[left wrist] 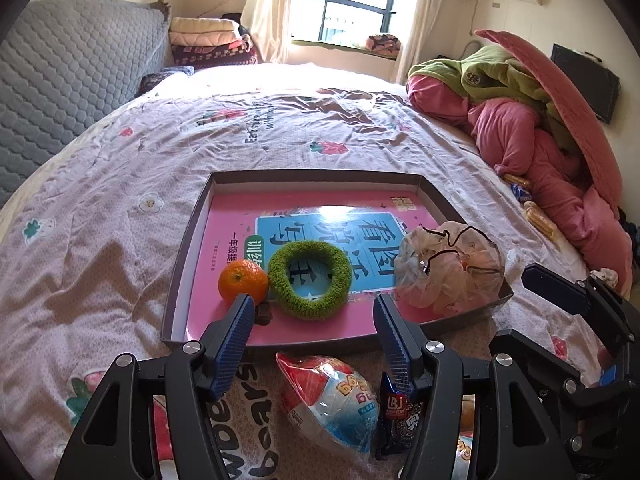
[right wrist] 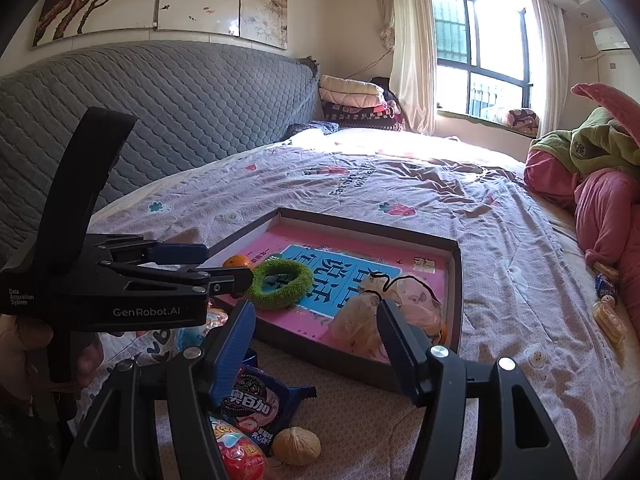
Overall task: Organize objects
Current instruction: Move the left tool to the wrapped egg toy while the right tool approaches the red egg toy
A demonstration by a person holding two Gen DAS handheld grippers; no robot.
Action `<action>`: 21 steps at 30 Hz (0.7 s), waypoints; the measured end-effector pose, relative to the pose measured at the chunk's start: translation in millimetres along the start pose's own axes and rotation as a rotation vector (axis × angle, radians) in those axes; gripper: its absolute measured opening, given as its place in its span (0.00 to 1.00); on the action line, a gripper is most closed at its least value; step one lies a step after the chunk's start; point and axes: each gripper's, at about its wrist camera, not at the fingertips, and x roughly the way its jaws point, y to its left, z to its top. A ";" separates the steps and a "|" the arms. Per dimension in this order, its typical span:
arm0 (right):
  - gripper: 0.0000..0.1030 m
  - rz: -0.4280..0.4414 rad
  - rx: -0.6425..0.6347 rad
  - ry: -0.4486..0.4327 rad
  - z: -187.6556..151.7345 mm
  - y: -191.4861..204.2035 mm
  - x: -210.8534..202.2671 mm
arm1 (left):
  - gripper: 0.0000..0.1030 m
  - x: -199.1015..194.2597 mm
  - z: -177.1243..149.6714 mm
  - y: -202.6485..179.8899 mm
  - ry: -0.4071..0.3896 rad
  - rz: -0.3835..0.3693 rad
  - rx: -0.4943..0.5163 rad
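My left gripper (left wrist: 314,312) and right gripper (right wrist: 316,320) both hang released, fingers grasping nothing, over the tray (left wrist: 182,264) on the bed; inside it sit the orange (left wrist: 242,282), green ring (left wrist: 308,280) and drawstring bag (left wrist: 448,268)

Both 2 wrist cams look down along their fingers, close over the bed (left wrist: 120,168), sharing the tray (left wrist: 188,240) (right cam also catches the left gripper (right wrist: 224,268)).

The left gripper (left wrist: 314,312) is held angled downward, its jaws spread with nothing gripped between them. The right gripper (right wrist: 316,320), at its 3 o'clock, is likewise tilted down and parted. A hand (right wrist: 24,356) is seen on the left gripper's handle.
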 end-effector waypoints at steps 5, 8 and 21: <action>0.61 0.001 -0.011 0.008 -3.5 0.9 -2.6 | 0.62 -2.2 -8.8 3.0 -0.003 0.035 0.014; 0.61 0.016 -0.001 0.014 -5.8 -0.1 -4.3 | 0.62 -4.7 -14.3 7.2 -0.004 0.044 0.004; 0.61 0.058 -0.009 0.030 -12.4 3.9 -7.7 | 0.62 -6.9 -25.6 7.5 0.028 0.013 -0.006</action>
